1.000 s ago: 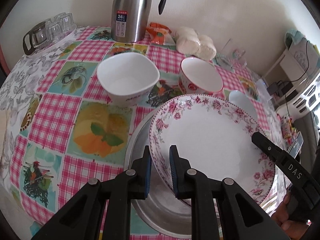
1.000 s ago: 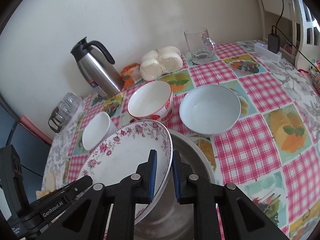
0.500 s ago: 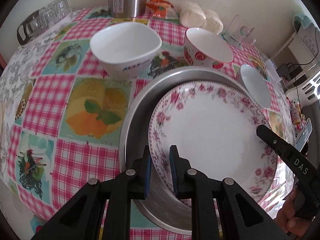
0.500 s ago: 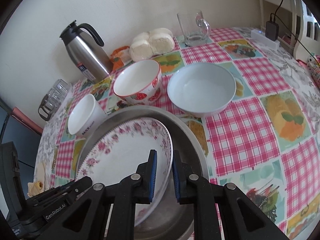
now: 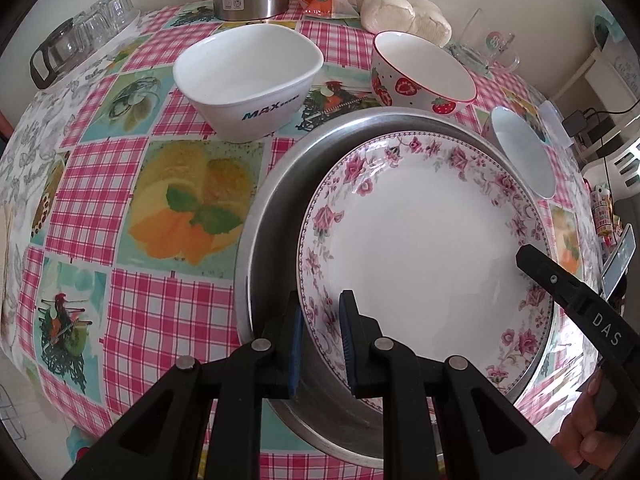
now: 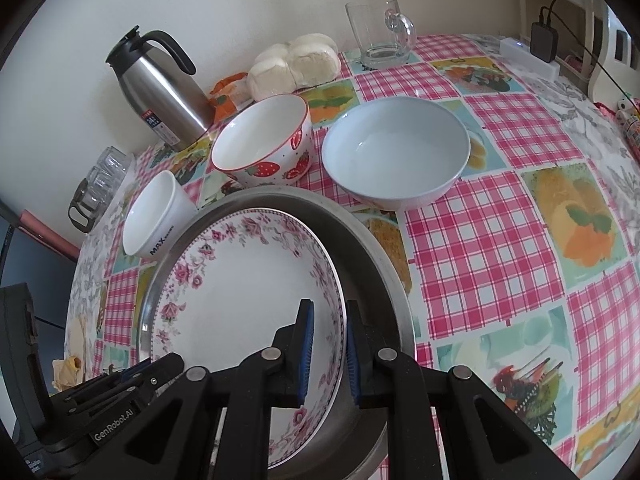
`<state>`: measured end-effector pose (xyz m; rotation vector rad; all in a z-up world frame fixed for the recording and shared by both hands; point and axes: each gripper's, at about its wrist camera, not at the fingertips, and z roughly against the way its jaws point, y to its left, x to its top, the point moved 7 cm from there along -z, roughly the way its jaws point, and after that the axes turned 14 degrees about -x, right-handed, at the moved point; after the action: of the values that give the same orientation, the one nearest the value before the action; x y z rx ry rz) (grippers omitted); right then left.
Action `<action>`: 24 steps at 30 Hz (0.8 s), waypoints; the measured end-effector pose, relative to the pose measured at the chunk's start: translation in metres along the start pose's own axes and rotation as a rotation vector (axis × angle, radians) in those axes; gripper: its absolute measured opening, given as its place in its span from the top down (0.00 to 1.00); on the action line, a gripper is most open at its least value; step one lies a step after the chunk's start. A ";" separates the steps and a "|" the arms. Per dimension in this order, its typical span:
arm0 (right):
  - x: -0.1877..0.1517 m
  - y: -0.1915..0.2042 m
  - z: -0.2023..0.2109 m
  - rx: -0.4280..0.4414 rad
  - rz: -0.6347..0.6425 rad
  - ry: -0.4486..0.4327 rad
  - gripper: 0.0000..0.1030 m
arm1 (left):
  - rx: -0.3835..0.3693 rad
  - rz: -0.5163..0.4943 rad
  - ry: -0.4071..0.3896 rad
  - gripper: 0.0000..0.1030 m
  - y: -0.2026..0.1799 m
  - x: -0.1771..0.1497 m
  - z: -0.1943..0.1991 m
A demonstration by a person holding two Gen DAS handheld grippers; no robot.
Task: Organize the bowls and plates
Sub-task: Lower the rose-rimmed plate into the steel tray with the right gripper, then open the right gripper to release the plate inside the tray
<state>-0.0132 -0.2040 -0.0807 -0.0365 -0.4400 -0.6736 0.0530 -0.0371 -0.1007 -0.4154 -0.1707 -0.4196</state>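
Flowered plate [image 5: 424,248] sits in the metal pan [image 5: 272,208], near side of table [image 5: 80,208]. Left gripper [image 5: 320,340] and right gripper [image 6: 328,354] each clamp its rim, opposite sides. Three bowls beyond: white bowl [image 5: 248,80], strawberry bowl [image 6: 264,144], pale bowl [image 6: 396,152].

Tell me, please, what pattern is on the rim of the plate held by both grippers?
Pink roses with grey-green leaves on white floral plate; the left wrist view shows it best.

Lit evenly by soft, bright daylight, with only faint shadows under the bowls. Showed mild glare on the floral plate [image 5: 424,248] and a sheen along the steel tray [image 6: 380,264]. Bent hard by fisheye distortion, curving the bench [image 5: 80,216] edges and darkening the corners. Sharp mid-frame, slightly soft near the black fingers [image 6: 304,356].
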 end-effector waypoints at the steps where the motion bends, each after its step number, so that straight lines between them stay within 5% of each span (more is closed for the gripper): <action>1: -0.001 0.000 -0.001 -0.005 0.004 0.004 0.84 | 0.002 -0.002 0.003 0.83 0.000 0.000 0.000; 14: -0.008 -0.002 -0.011 -0.030 0.016 0.046 0.84 | 0.003 -0.014 0.015 0.83 -0.001 -0.001 -0.001; 24: -0.009 -0.001 -0.013 -0.024 0.026 0.056 0.83 | -0.139 0.150 0.007 0.80 0.020 0.005 -0.003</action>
<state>-0.0148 -0.2014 -0.0961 -0.0456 -0.3773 -0.6529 0.0665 -0.0240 -0.1087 -0.5591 -0.1028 -0.2858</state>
